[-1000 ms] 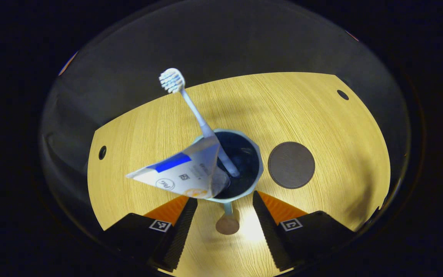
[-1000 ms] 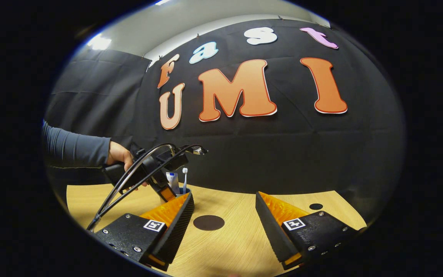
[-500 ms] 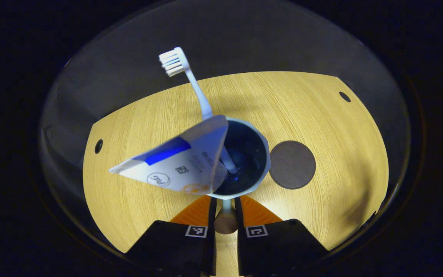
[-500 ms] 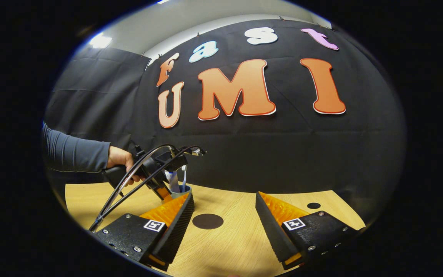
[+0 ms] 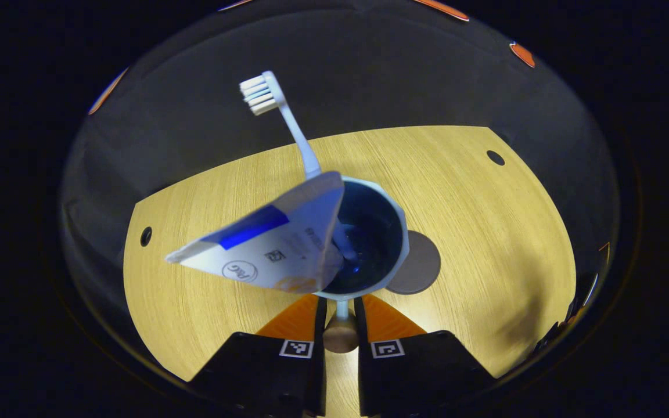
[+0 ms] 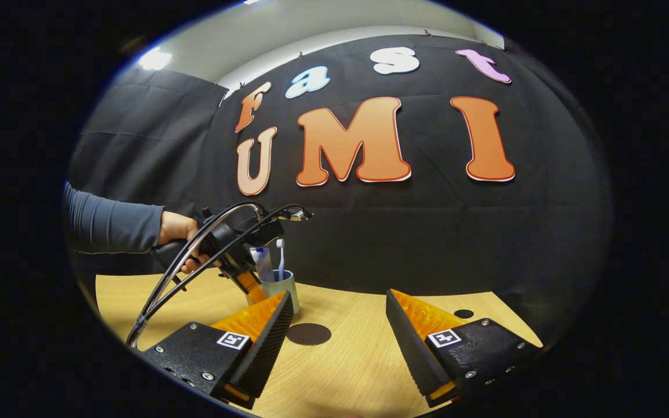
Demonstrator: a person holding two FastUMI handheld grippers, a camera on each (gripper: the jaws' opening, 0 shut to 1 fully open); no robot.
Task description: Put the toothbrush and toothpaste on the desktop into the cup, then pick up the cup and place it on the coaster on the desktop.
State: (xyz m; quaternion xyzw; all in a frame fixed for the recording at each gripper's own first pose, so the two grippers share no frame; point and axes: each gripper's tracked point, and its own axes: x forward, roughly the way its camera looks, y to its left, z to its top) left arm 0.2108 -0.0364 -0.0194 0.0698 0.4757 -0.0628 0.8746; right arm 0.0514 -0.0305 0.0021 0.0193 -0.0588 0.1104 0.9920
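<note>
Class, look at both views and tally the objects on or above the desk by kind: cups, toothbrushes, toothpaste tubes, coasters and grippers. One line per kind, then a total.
Cups: 1, the cup
Toothbrushes: 1, the toothbrush standing in it
Toothpaste tubes: 1, the toothpaste also in it
Coasters: 1, the coaster
Grippers: 2, the left gripper and the right gripper
Total: 6

Light wooden desktop [image 6: 358,360] — dark round coaster [image 6: 309,334] lies flat on it.
</note>
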